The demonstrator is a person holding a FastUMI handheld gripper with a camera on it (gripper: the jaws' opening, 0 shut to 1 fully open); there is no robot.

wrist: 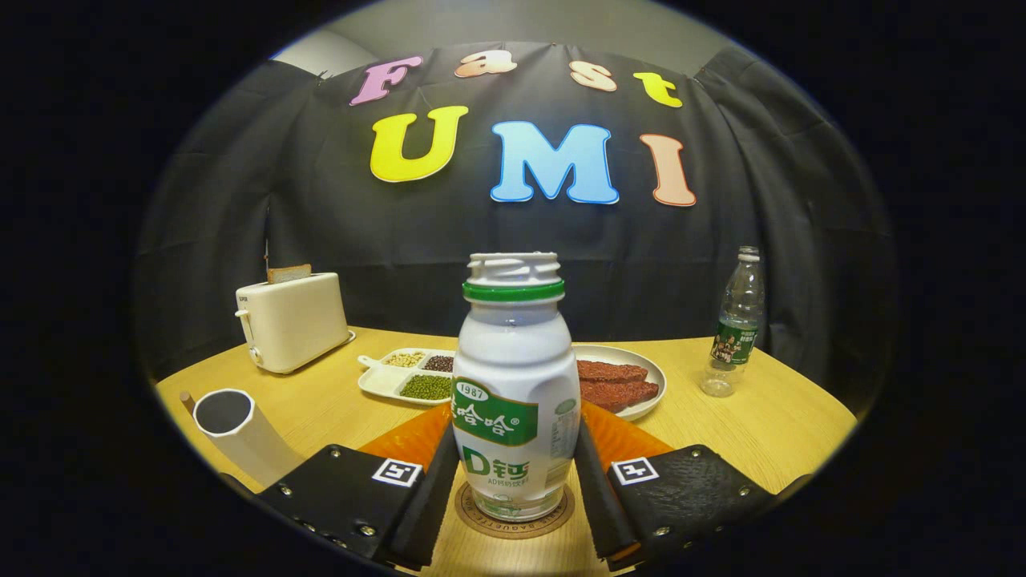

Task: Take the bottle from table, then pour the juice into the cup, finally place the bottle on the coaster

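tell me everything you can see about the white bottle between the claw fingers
The white bottle is a small, rounded plastic-looking drink bottle with a green neck ring and a green-and-white label. Its threaded mouth has no cap on it. It stands upright on the round coaster on the wooden table, between the fingers of the claw. The fingers sit close at both sides; whether they press on it cannot be told.
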